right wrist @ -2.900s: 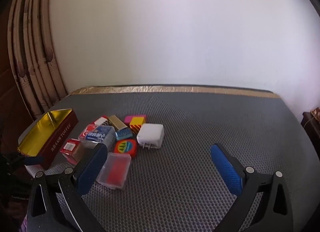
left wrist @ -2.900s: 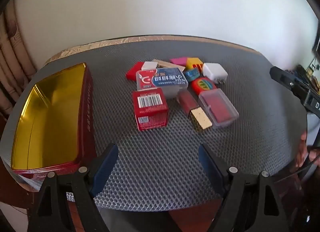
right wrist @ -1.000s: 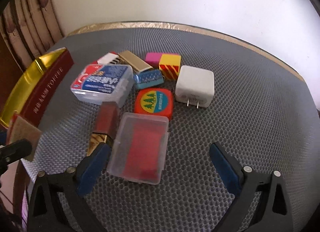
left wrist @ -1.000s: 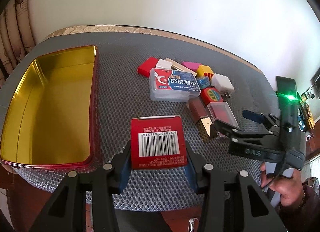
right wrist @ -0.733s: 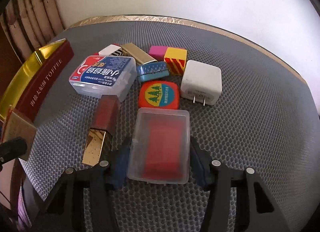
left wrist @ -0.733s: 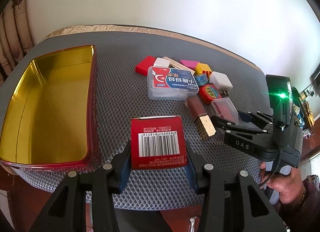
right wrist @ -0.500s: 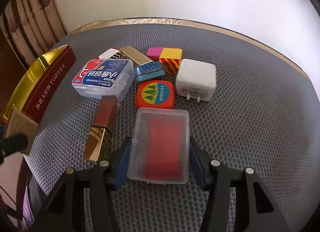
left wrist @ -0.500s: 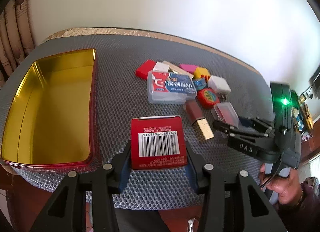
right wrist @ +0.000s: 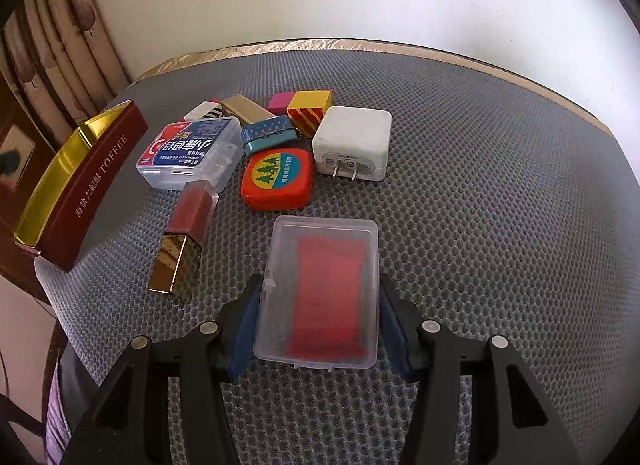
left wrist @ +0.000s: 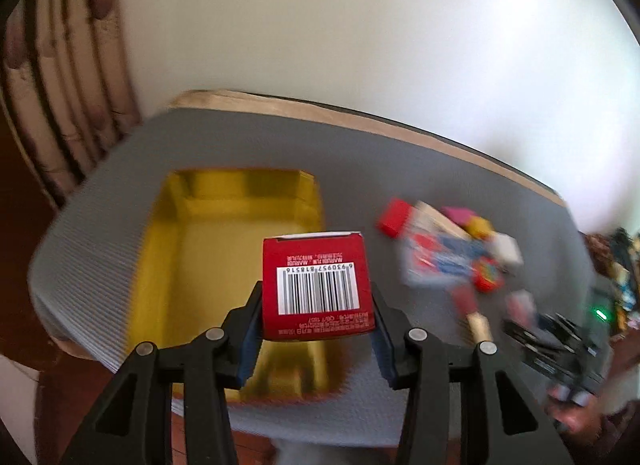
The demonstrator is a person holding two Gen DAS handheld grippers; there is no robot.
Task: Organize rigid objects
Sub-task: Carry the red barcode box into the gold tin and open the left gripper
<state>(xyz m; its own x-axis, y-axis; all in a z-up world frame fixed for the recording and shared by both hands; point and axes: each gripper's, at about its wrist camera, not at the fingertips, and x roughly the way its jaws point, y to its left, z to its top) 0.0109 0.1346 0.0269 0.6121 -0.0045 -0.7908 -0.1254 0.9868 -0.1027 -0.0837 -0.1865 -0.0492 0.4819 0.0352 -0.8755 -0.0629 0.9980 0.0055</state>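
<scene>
My left gripper [left wrist: 316,317] is shut on a red box with a barcode [left wrist: 318,285] and holds it in the air over the near right part of the open gold tin [left wrist: 200,265]. The left wrist view is blurred by motion. My right gripper [right wrist: 320,325] is shut on a clear plastic case with a red insert [right wrist: 320,293], just above the grey mat [right wrist: 500,205]. The tin's red side [right wrist: 88,185], marked TOFFEE, shows at the left of the right wrist view.
A pile lies on the mat: a clear floss box [right wrist: 192,153], a red round tape case [right wrist: 278,179], a white charger [right wrist: 354,143], a red-and-gold lipstick [right wrist: 184,233], a blue tin [right wrist: 268,133], a yellow striped block [right wrist: 310,111]. The table edge is near.
My left gripper has swung left and up with the red box, from over the mat to over the tin. My right gripper closed on the clear case and lifted it back slightly.
</scene>
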